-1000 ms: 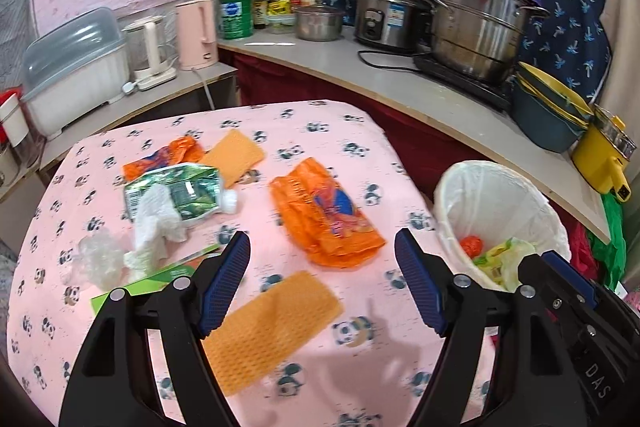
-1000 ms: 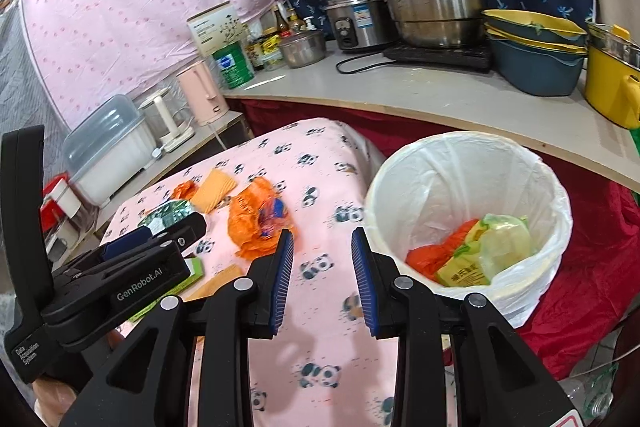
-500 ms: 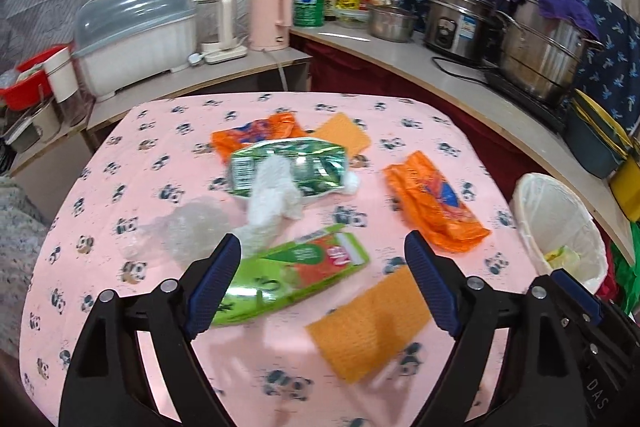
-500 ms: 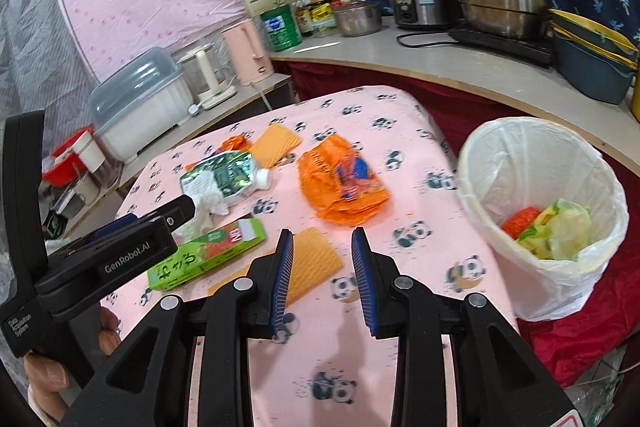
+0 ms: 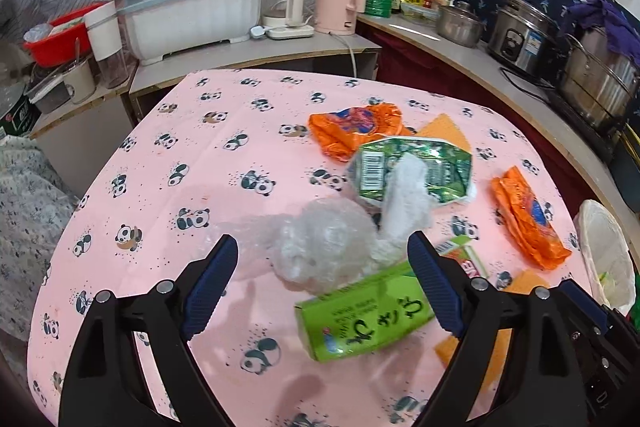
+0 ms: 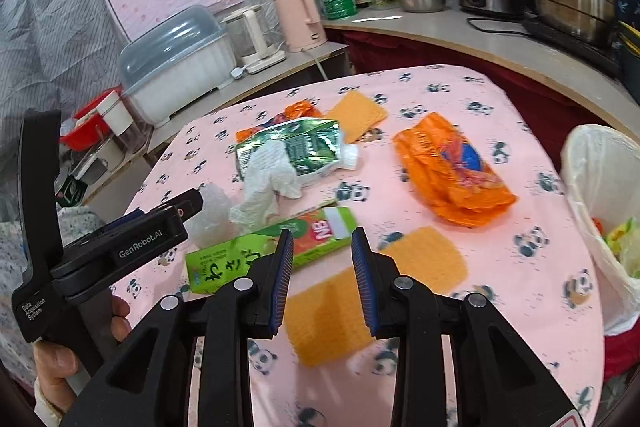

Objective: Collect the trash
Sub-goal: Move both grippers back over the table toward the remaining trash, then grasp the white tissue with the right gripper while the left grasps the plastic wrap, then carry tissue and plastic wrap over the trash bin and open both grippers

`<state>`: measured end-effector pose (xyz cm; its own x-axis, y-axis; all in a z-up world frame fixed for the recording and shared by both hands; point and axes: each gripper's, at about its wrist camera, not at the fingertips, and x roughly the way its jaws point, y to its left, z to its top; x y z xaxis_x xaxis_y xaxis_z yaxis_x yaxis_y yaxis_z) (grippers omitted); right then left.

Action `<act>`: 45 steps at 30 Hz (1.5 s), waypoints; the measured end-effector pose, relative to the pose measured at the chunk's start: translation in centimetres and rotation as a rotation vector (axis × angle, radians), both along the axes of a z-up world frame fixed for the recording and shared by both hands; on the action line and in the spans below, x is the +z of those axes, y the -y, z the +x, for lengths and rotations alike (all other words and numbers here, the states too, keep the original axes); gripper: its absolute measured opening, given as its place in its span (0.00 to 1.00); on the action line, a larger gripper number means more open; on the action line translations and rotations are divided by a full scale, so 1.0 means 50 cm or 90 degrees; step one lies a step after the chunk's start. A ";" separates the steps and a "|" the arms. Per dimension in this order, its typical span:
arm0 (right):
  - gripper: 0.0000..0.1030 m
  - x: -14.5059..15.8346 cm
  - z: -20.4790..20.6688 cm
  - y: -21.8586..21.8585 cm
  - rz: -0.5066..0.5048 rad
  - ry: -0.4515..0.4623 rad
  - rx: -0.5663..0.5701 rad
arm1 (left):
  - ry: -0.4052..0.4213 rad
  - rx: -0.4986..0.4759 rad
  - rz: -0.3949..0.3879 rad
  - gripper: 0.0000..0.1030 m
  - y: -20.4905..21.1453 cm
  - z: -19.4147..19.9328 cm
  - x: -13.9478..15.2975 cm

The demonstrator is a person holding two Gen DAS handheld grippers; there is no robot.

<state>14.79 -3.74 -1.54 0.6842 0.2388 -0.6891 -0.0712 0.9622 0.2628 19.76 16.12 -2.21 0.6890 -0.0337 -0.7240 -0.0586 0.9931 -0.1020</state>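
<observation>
Trash lies on the pink panda tablecloth (image 5: pixel 192 155). My left gripper (image 5: pixel 322 239) hovers over crumpled clear plastic (image 5: pixel 320 243) and a green carton (image 5: pixel 360 311); its jaws are opening and touch neither. Behind these lie a white tissue (image 5: pixel 404 199), a green foil pouch (image 5: pixel 420 167), an orange wrapper (image 5: pixel 356 127) and an orange bag (image 5: pixel 528 223). My right gripper (image 6: pixel 322 231) stands narrowly open with nothing between its fingers, above the carton's (image 6: pixel 272 247) near edge and an orange cloth (image 6: pixel 372 291).
A bin with a white liner (image 6: pixel 592 179) stands off the table's right edge and holds some trash. A second orange cloth (image 6: pixel 360 113) lies at the table's far side. Counters with a dish box (image 5: pixel 192 19), kettles and pots curve round behind.
Both grippers swung left, away from the bin and over the trash pile. The left jaws have spread wider. The right jaws keep the same narrow gap.
</observation>
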 end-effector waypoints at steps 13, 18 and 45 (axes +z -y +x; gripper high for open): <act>0.29 -0.037 0.111 -0.077 0.026 -0.025 0.039 | -0.061 0.003 -0.081 0.66 -0.052 0.071 -0.060; 0.29 -0.050 0.142 -0.098 0.029 -0.031 0.048 | -0.081 -0.010 -0.084 0.51 -0.052 0.089 -0.081; 0.07 0.007 0.123 -0.071 0.034 0.024 0.042 | -0.021 -0.061 -0.070 0.09 0.013 0.058 0.005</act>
<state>20.94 -0.19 -1.20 0.6915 0.3196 -0.6478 -0.1446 0.9399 0.3094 22.64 15.46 -1.95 0.6550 -0.1785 -0.7343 0.0313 0.9773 -0.2096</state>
